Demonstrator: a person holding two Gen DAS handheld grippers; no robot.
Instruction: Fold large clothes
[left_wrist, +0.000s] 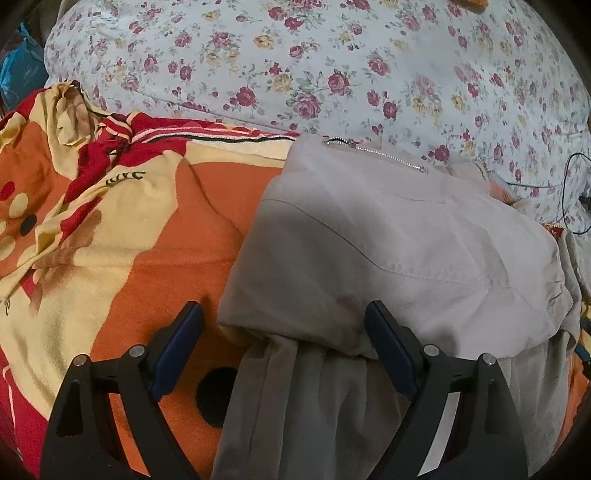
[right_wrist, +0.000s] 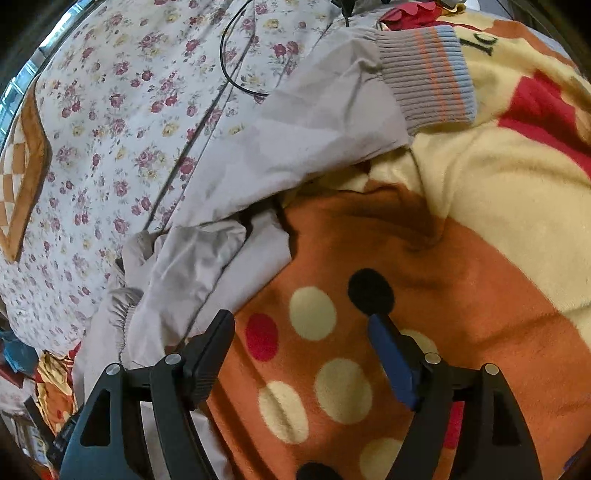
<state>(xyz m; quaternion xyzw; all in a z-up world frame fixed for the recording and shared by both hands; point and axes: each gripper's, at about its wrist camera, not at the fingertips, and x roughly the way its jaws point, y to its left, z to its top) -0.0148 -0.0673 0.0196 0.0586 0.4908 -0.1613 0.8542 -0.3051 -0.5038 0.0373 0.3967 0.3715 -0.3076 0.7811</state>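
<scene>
Left gripper (left_wrist: 284, 325) wide open, nothing held, poised over the near hem of the beige jacket (left_wrist: 388, 240). Left wrist view: jacket lies at centre to 3 o'clock, already doubled over, zipper (left_wrist: 376, 151) at its far edge around 12. One blue-padded finger sits over the jacket at 5, the other over the orange fleece blanket (left_wrist: 147, 229) at 7. Floral sheet (left_wrist: 332, 66) fills 11 to 2 beyond.

Right wrist view: right gripper (right_wrist: 301, 338) also spread wide, empty, both fingers over the polka-dot part of the blanket (right_wrist: 424, 258). Jacket (right_wrist: 258, 155) runs from 8 up toward 1, rumpled; ribbed striped cuff (right_wrist: 424, 77) at 1, resting on the blanket. Black cable (right_wrist: 229, 62) on the floral sheet (right_wrist: 110, 129) at 11-12, touching or just beside the jacket's far edge.

Risks, as I judge them:
- Left jaws straddle the jacket/blanket boundary; closing there could pinch fleece with the hem and drag the blanket.
- Stacked layers: a shallow grab may take only the top ply and undo the fold.
- Sleeve is bunched; folding it as is locks in creases.
- Cable could snag if the far edge gets lifted.
</scene>
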